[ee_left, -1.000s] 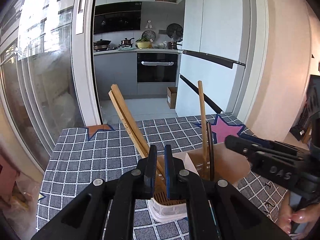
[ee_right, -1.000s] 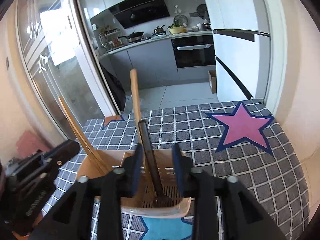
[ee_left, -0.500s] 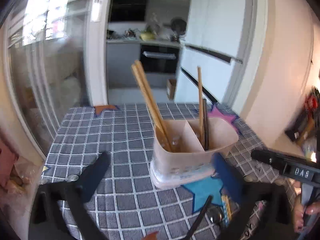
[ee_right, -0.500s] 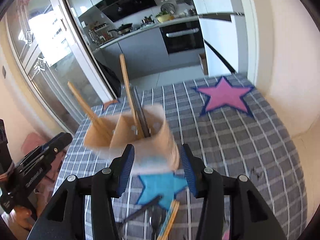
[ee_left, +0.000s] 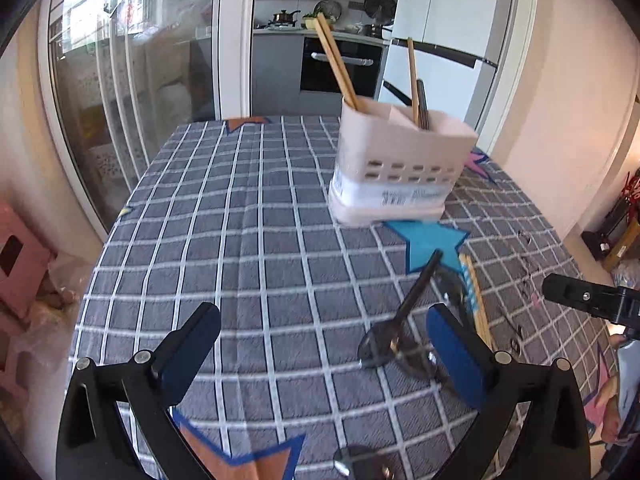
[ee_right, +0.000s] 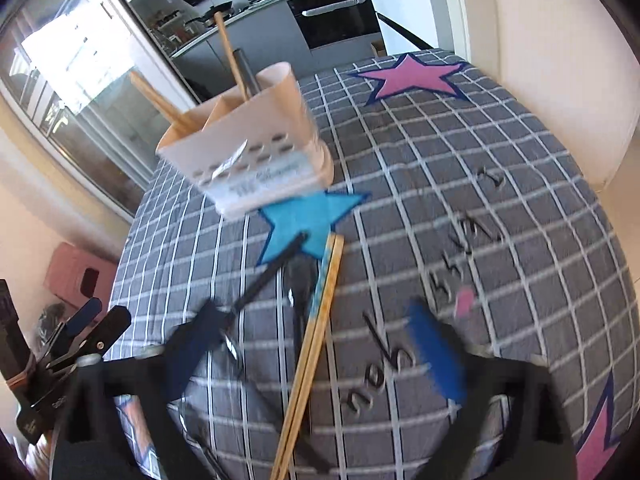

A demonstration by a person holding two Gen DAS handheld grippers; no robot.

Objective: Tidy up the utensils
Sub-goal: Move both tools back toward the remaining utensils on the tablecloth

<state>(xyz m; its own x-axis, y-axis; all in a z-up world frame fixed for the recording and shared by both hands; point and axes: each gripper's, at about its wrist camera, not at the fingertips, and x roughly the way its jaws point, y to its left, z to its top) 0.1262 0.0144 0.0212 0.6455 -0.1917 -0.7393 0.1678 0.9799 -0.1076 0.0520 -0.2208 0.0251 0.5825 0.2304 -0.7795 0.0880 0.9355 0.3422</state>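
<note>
A beige two-compartment utensil holder [ee_left: 400, 164] stands on the checked tablecloth [ee_left: 248, 240], with a wooden chopstick pair [ee_left: 336, 64] in its left compartment and a wooden stick beside a dark handle [ee_left: 420, 96] in its right. Nearer to me a dark spoon [ee_left: 400, 316] and blue-patterned chopsticks [ee_left: 474, 300] lie loose. My left gripper [ee_left: 322, 320] is open over the cloth, just left of the spoon. My right gripper [ee_right: 312, 320] has its jaws opening, blurred. The loose chopsticks [ee_right: 316, 332] and dark spoon [ee_right: 268, 280] lie below them, untouched. The holder [ee_right: 256, 156] stands beyond.
A glass sliding door [ee_left: 132, 80] runs along the left, with a pink stool [ee_left: 20, 264] on the floor by the table's left edge. A wall [ee_left: 560, 120] closes the right side. Another metal utensil [ee_left: 360, 460] lies at the near edge. The kitchen lies behind.
Both grippers were nearly shut over utensils in the holder. They have opened wide, pulled back and sunk toward the near table, where the loose spoon and chopsticks now show.
</note>
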